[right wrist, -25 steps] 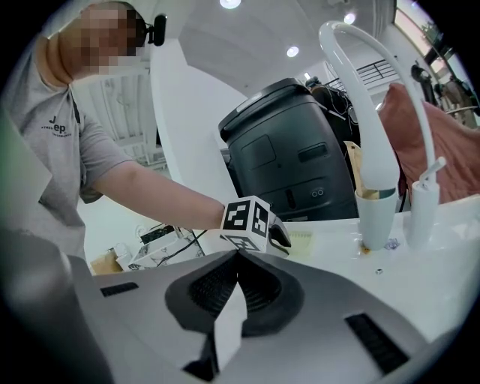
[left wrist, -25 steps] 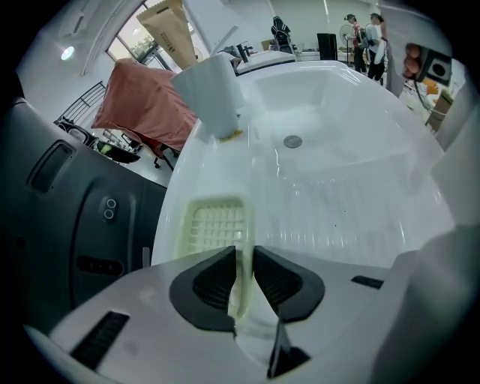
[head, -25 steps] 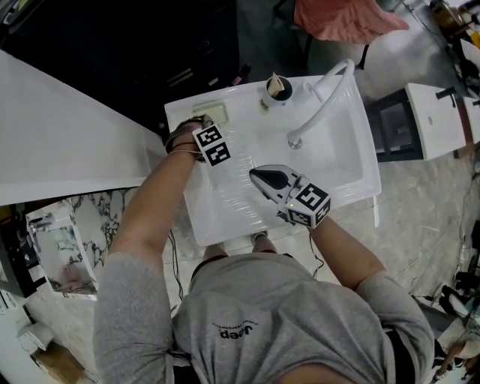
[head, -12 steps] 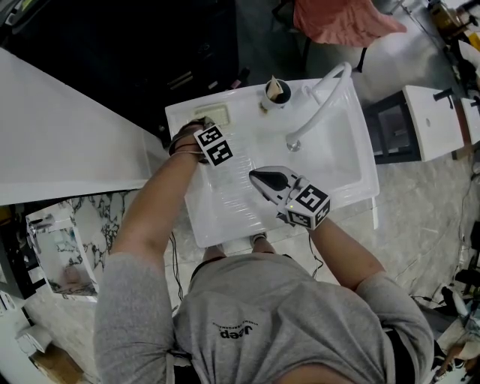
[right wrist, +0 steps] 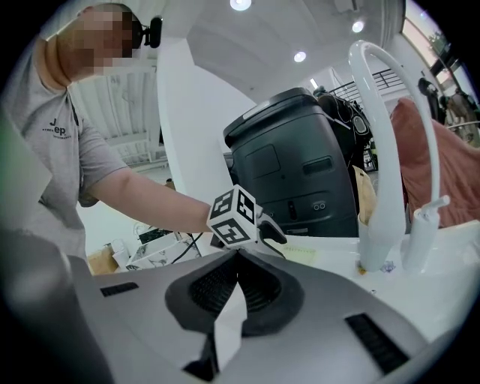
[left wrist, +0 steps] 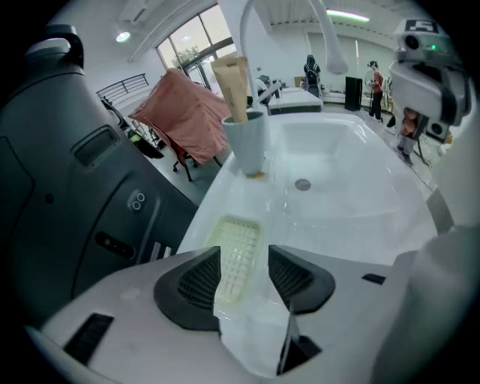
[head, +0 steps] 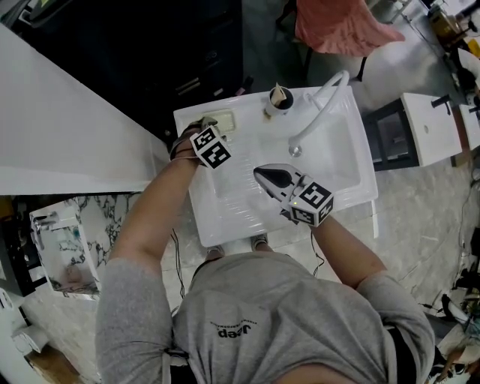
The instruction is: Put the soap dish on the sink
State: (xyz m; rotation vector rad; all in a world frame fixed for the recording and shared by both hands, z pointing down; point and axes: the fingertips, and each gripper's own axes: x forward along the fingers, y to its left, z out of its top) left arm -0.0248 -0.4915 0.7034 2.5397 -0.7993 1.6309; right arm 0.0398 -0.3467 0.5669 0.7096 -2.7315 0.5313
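Note:
The pale yellow ribbed soap dish lies flat on the white sink's back left corner ledge. In the left gripper view the soap dish shows below and between the two black pads. My left gripper hangs just above it, jaws opening, pads clear of the dish. In the head view my left gripper is by the dish's near end. My right gripper hovers over the basin, shut and empty. Its own view shows my right gripper, the left one's marker cube and the soap dish beyond.
A white cup with a tube in it stands on the back ledge, beside the arched white faucet. A black machine stands behind the sink. A white counter lies to the left, and a pink cloth hangs beyond.
My left gripper has opened, let go of the soap dish and lifted a little off it. The dish stays on the sink's ledge. The right gripper has kept still.

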